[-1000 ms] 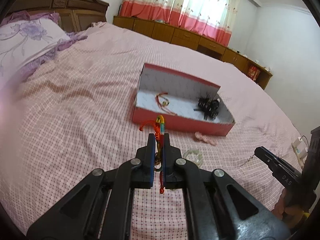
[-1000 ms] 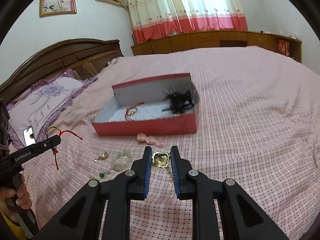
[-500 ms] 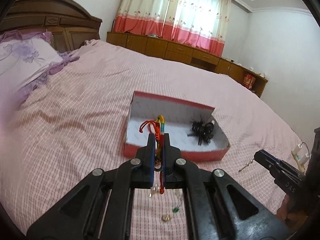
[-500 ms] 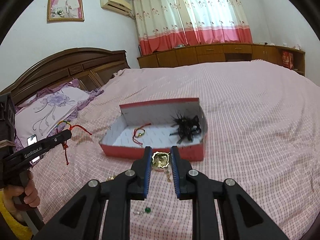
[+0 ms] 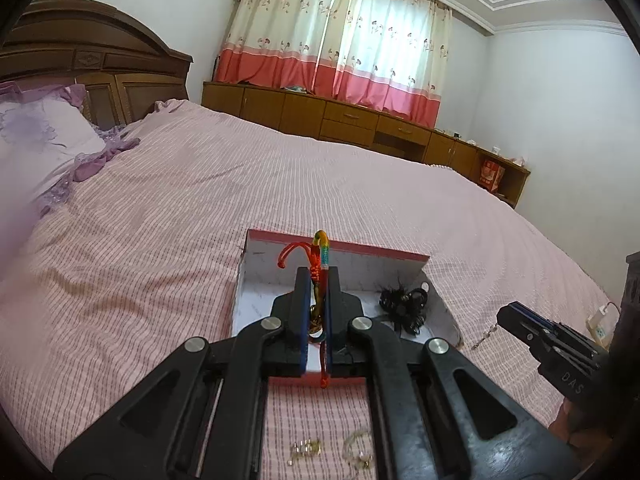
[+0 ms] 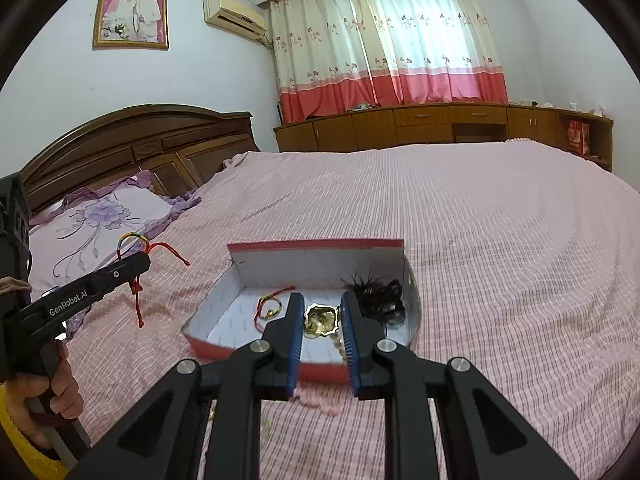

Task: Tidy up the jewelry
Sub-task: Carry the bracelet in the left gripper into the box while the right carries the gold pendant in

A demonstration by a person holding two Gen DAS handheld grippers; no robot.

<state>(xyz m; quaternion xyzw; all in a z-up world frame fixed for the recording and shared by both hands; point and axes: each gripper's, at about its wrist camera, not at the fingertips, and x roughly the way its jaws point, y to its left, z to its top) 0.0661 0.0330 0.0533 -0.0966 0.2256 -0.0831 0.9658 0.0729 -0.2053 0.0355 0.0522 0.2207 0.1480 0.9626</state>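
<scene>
An open red box (image 5: 336, 245) (image 6: 316, 245) with a white inside lies on the pink bed. In it are a red cord bracelet (image 6: 269, 307) and a black hair tie bundle (image 5: 402, 304) (image 6: 378, 296). My left gripper (image 5: 318, 276) is shut on a red and rainbow braided cord bracelet (image 5: 320, 254), held above the box's near side; it also shows in the right wrist view (image 6: 134, 240). My right gripper (image 6: 320, 308) is shut on a gold ornament (image 6: 319, 320) with pale beads hanging below, over the box's front wall.
Loose gold and clear trinkets (image 5: 308, 448) lie on the bedspread (image 5: 160, 260) below the left gripper, and a pink piece (image 6: 320, 400) lies before the box. A lilac pillow (image 6: 96, 220) and wooden headboard (image 6: 132, 140) stand left; low cabinets (image 6: 440, 124) line the far wall.
Both grippers have risen and moved forward with their pieces, from above the loose trinkets to over the box's near edge. The box now looks closer and lower in both views.
</scene>
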